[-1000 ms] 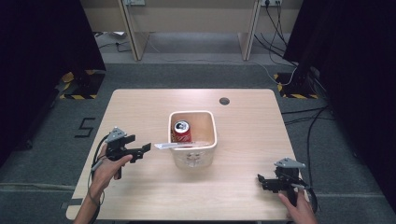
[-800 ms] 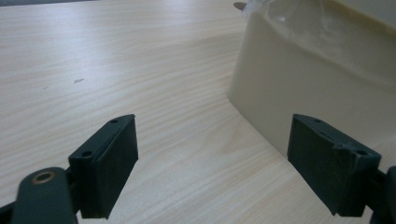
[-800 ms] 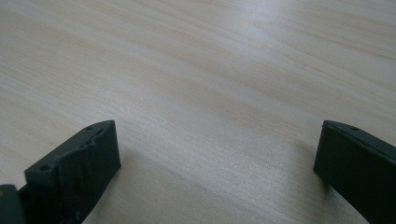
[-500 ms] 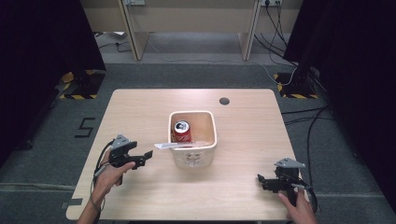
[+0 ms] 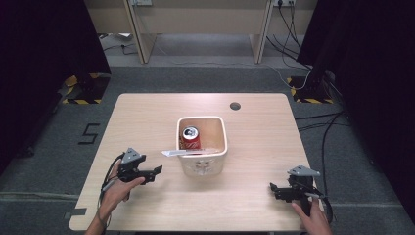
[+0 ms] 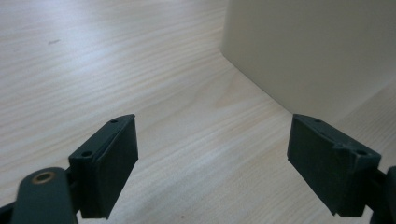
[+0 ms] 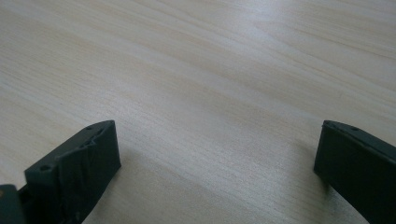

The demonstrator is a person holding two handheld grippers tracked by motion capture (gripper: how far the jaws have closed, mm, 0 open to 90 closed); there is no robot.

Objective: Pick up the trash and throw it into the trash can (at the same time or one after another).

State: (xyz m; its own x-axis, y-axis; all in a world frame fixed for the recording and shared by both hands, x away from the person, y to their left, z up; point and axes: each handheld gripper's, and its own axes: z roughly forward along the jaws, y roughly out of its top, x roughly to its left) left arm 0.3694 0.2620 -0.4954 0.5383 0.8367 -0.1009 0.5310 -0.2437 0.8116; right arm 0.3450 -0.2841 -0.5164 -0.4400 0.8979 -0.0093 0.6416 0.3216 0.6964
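At the middle of the tabletop [image 5: 147, 122] stands one cream tub [image 5: 215, 164], square with rounded corners and open upward. Inside it is one red drink can [image 5: 190, 137], upright with its silver top facing up, set against the tub's left wall. One flat white strip [image 5: 178, 153] lies over the tub's near left rim; its long axis runs left to right, and its pointed end sticks out past the rim toward the left gripper.

Two grippers are in play, one in each hand. The left gripper [image 5: 155, 171] is held low over the tabletop just left of the tub, near it but apart, with its length lying left to right and its tip pointing right at the tub's lower wall. Its fingers [image 6: 107, 163] are spread wide with nothing between them, and the tub's pale wall [image 6: 308, 51] rises close ahead in the left gripper view. The right gripper [image 5: 275, 188] sits near the front right corner of the tabletop, well apart from the tub, pointing left. Its fingers [image 7: 79, 170] are spread wide too, over bare wood.

One round dark hole [image 5: 235, 105] marks the tabletop behind the tub.
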